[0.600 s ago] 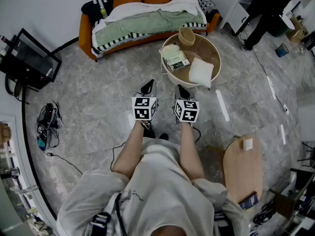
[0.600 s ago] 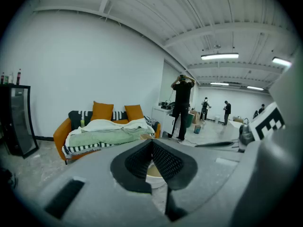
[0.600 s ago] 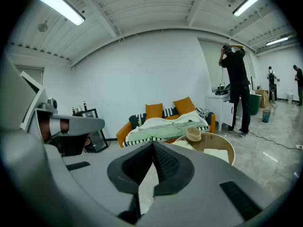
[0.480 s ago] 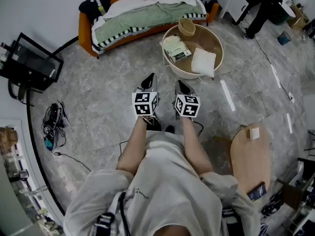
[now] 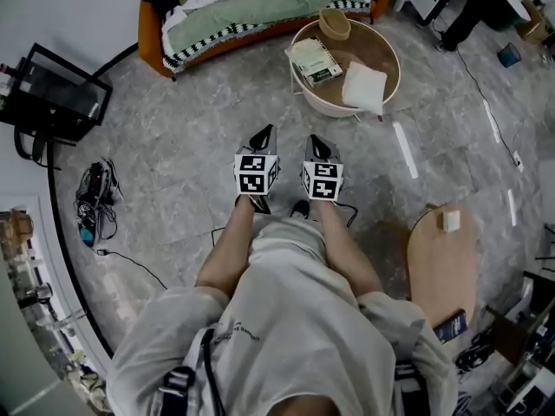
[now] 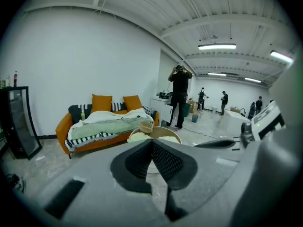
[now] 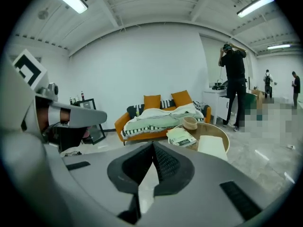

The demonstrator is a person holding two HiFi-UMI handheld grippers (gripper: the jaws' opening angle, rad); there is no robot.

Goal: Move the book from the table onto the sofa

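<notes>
Left tool point(image 5: 265, 133): its jaws are pressed together with nothing between them. You hold it out over the floor on the near side of the table point(image 5: 392, 47), well short of the rim.

Right tool point(image 5: 314, 140): it is closed and empty too, just beside the left one, also on the near side of the table.

Book point(image 5: 313, 61): it lies flat on the left part of the table, untouched.

Direction: from your tools the book is straight ahead, across the table's near rim. It is about in line with the right tool and off to the right of the left one.

Long axis: the book's long sides run roughly from the table's near rim toward its far rim, skewed a little. Its short near edge faces you.

Nearer hand: the right one, by a small margin, I judge.

Neighbours: a white cushion point(image 5: 364, 87) lies on the right part of the table, near the book but apart from it. A bowl point(image 5: 335, 22) stands at the table's far edge.

Sofa point(image 5: 251, 20): it stands beyond the table, to its far left.

Change: in the head view the table and sofa now sit higher than half a second ago, and the sofa's back is cut off. The gap from your tool tips to the table's rim looks no smaller. The book has not shifted on the table, and both tools were closed then as well.
</notes>
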